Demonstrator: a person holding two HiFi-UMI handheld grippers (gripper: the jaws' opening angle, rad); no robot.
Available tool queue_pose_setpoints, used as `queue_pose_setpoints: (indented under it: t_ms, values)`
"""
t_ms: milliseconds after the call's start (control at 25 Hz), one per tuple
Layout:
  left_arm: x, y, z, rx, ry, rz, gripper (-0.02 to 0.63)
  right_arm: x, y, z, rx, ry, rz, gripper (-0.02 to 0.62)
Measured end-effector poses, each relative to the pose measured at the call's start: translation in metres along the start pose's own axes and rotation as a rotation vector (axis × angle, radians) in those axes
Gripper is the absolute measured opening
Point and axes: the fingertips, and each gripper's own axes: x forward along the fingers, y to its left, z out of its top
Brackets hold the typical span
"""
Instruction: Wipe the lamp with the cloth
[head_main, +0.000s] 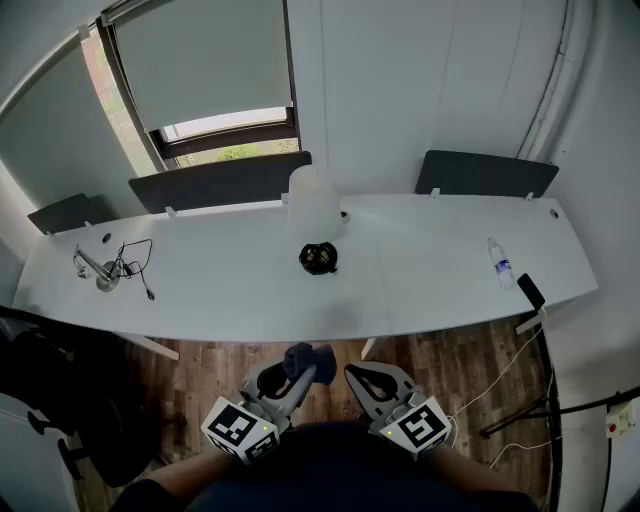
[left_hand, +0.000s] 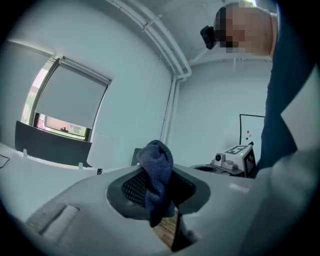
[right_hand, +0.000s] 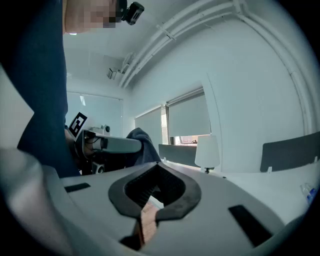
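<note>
I hold the cloth (head_main: 309, 357) clamped in my left tool (head_main: 298, 373), right tool (head_main: 362, 380) closed empty; the lamp (head_main: 312, 205) stands straight ahead.

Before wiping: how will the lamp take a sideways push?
Probably tippy: the lamp shows a tall white shade over a narrow stem in the right gripper view. It likely slides easily on the smooth white table. The cloth looks soft, so contact should stay gentle.

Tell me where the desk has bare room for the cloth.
Two wide bare patches: between the cables and the lamp, and between the lamp and the bottle. Crowded: in front of the lamp, by the black object, and the right end, by the phone.
</note>
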Motion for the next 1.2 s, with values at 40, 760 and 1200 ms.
queue_pose_setpoints:
  t_ms: [40,760,1200]
  values:
    - [0.000,0.001,0.000,-0.004,0.002,0.004,0.086,0.001,-0.001,0.000,0.002,0.000,0.000,0.011]
    - [0.033,0.018,0.002,-0.028,0.003,0.082,0.086,0.015,-0.035,-0.002,0.040,-0.010,0.082,0.011]
    - [0.067,0.034,-0.013,-0.041,0.024,0.182,0.086,0.020,-0.084,-0.020,0.071,-0.004,0.130,0.011]
